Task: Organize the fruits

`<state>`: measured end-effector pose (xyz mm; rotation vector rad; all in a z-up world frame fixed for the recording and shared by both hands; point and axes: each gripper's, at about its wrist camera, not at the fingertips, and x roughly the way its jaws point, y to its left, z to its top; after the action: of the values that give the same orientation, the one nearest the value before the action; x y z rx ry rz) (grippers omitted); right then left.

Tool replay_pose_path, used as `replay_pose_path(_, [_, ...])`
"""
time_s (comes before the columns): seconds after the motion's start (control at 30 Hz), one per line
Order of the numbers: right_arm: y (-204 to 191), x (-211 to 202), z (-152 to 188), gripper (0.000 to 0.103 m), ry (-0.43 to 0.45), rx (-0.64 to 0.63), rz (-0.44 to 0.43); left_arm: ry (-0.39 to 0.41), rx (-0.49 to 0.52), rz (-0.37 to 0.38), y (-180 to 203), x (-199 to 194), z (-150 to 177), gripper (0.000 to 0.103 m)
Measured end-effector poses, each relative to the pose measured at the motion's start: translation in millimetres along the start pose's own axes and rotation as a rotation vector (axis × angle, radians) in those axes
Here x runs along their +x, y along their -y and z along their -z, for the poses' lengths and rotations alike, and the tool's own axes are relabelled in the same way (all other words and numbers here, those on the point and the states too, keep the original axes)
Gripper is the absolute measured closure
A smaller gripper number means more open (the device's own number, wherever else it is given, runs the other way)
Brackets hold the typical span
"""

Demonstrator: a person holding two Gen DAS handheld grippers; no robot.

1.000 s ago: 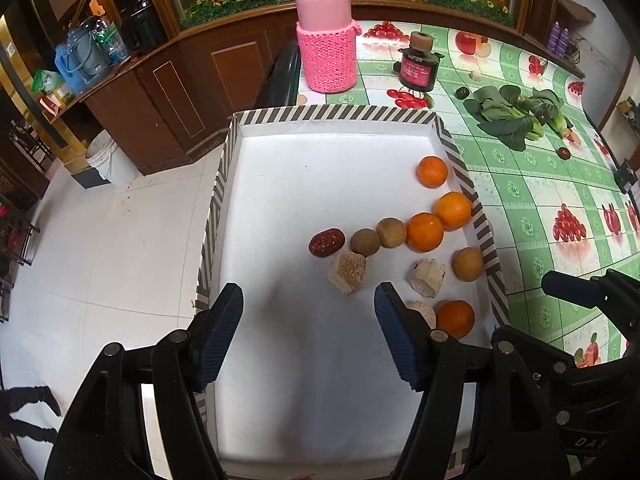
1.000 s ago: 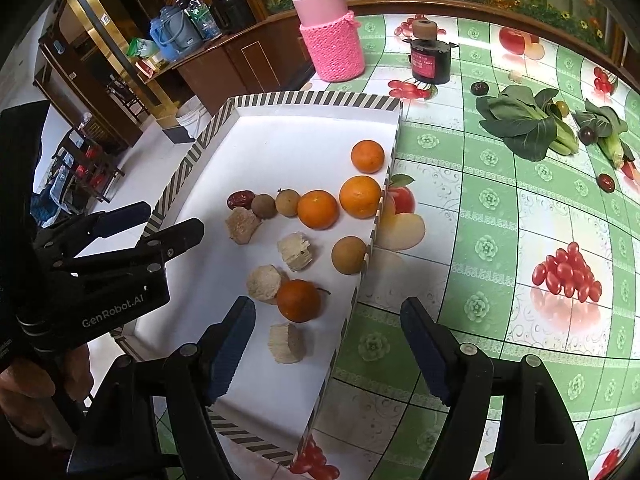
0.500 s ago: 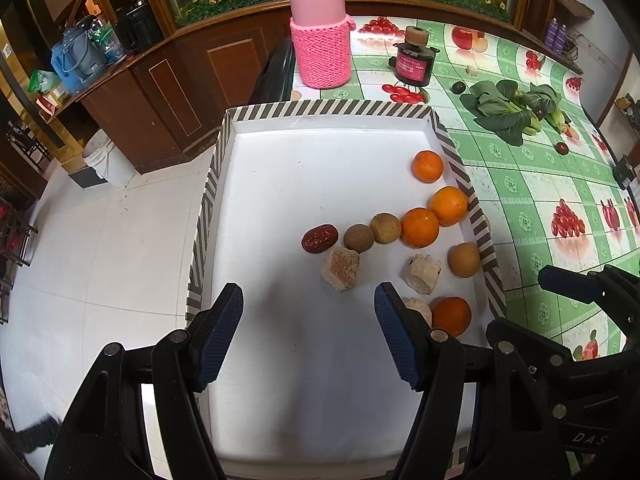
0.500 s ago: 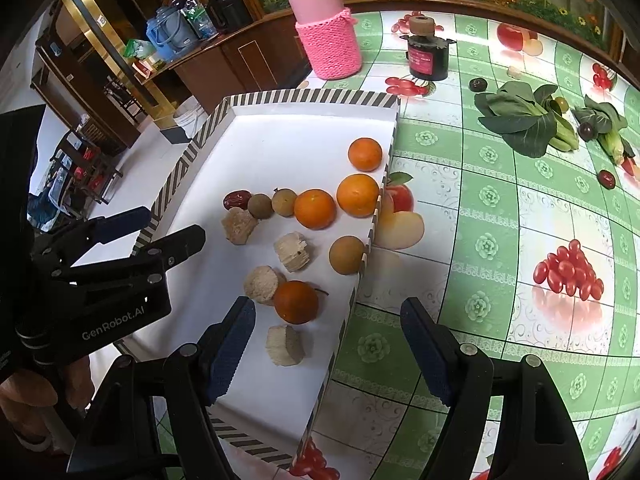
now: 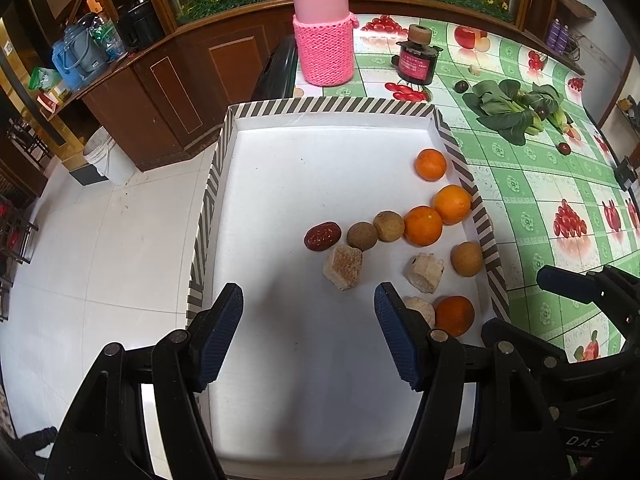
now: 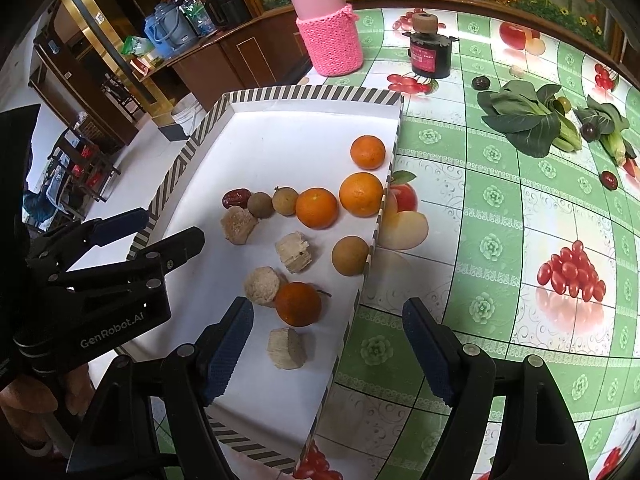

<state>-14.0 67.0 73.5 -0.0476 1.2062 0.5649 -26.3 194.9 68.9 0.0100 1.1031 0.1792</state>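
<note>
I see the green patterned tabletop (image 6: 500, 208) carrying a white striped-rim tray (image 5: 320, 148) at its left edge. My left gripper (image 5: 308, 332) and right gripper (image 6: 328, 344) both hover with fingers spread, holding nothing. Fruits lie inside the tray toward its right wall: four oranges (image 6: 317, 208), three brown round fruits (image 6: 350, 255), pale rough chunks (image 5: 343, 267), then one red date (image 5: 322, 236) leftmost.

Home dining room, fruit-print tablecloth (image 6: 520, 208), wooden cabinets (image 5: 160, 92), tiled floor (image 5: 100, 240)
</note>
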Motion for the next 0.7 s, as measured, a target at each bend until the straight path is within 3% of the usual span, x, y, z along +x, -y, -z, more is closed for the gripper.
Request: replay_pose_path(0.7, [-1.0,8.3,1.9,0.023,-0.026,0.005,0.006,-0.006,0.007,-0.007,0.2,2.9,-0.5,0.035])
